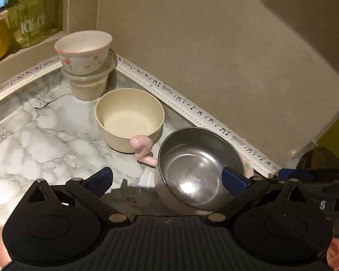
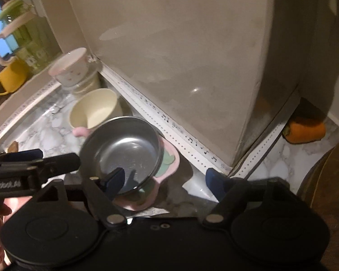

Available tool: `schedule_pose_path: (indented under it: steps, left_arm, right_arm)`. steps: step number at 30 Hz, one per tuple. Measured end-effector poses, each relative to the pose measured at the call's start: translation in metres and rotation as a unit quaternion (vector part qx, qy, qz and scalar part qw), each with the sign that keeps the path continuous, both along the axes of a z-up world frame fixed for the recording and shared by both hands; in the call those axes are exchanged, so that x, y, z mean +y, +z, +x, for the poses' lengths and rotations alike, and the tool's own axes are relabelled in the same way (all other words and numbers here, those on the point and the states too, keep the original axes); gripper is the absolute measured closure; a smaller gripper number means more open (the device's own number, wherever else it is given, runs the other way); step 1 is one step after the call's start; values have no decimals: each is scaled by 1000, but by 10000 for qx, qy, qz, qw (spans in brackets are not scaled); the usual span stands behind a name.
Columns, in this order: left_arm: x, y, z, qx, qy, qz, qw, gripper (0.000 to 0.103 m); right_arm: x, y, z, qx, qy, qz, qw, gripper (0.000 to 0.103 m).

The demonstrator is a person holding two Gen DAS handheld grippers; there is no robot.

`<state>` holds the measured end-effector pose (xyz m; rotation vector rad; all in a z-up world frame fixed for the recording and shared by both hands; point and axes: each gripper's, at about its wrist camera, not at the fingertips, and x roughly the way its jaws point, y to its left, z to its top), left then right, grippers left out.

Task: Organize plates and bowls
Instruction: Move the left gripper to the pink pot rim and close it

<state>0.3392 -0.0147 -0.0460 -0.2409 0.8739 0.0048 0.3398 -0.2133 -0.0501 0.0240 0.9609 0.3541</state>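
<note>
Hiding pink dish (image 2: 169, 158), steel bowl (image 2: 122, 146) atop

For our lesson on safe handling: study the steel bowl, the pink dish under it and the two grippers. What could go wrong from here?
1. The steel bowl sits tilted on the pink dish; a nudge might tip it off.
2. The right gripper has one finger inside the bowl, so closing could drag both.
3. The stacked floral bowl leans; bumping the cream bowl may topple it.

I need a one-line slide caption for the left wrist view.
Open left gripper above a marble counter, near a steel bowl, a cream bowl and a floral bowl stacked on containers.
</note>
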Motion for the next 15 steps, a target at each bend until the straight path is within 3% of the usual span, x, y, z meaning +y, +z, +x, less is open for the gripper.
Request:
schedule_pose_path:
  steps: [8, 12, 15]
  left_arm:
    - [2, -22, 22, 227, -14, -17, 9997, 1]
    - [7, -31, 31, 355, -28, -227, 9991, 20]
    - [8, -36, 35, 419, -45, -301, 9987, 30]
  right_arm:
    - [4, -15, 11, 234, -311, -50, 9992, 38]
    - [12, -18, 13, 184, -316, -131, 9992, 43]
    - [16, -20, 15, 219, -283, -114, 9993, 54]
